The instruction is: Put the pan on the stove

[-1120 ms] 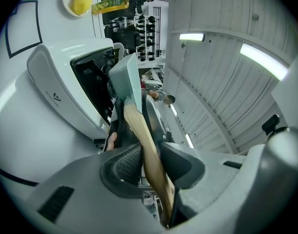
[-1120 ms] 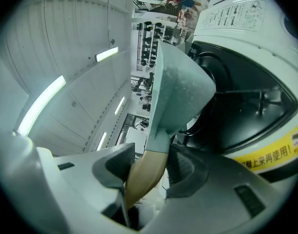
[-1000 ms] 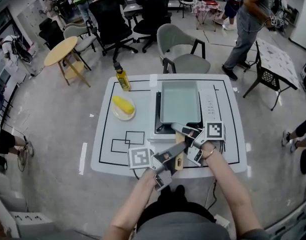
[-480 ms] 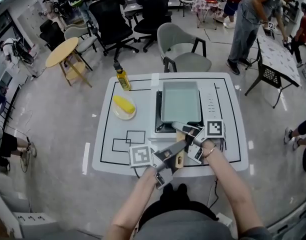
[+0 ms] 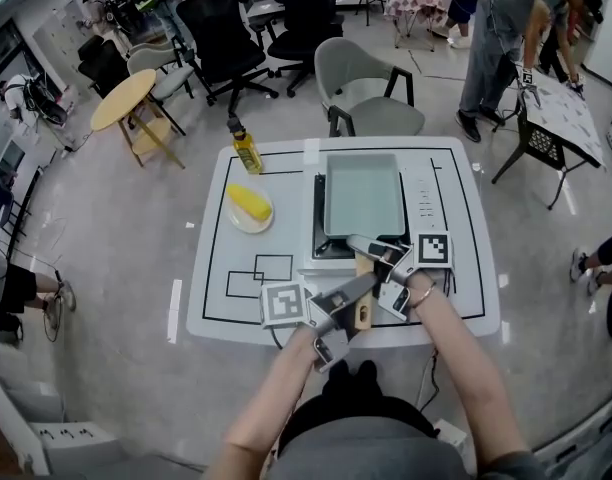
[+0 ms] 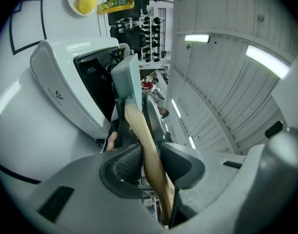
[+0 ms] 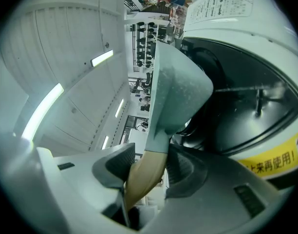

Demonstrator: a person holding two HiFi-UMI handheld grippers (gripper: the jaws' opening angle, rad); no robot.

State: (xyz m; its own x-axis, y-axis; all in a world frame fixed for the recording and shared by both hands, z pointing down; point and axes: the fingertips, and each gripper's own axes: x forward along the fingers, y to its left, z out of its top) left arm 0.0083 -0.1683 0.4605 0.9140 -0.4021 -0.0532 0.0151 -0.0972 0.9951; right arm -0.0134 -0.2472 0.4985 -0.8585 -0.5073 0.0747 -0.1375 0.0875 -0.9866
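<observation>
Both tools are gripping the wooden handle (image 5: 362, 317) of the pan (image 5: 363, 193): left tool (image 5: 361, 289) at its near end, right tool (image 5: 365, 247) farther along, next to the pan body. Pan is lying over the stove (image 5: 316, 240), centre-right on the surface (image 5: 236, 298).

- Stove (image 5: 324, 254): top mostly hidden under pan (image 5: 364, 196) in head view.
- Handle (image 5: 362, 317): middle covered by left gripper (image 5: 356, 291) and right gripper (image 5: 366, 248).
- Handle end lost behind the gripper body in left gripper view.
- Yellow label (image 7: 278, 161): cut off by right edge.
- Bottle (image 5: 245, 153): label too small to read.
- Yellow food (image 5: 249, 204): kind unclear.
</observation>
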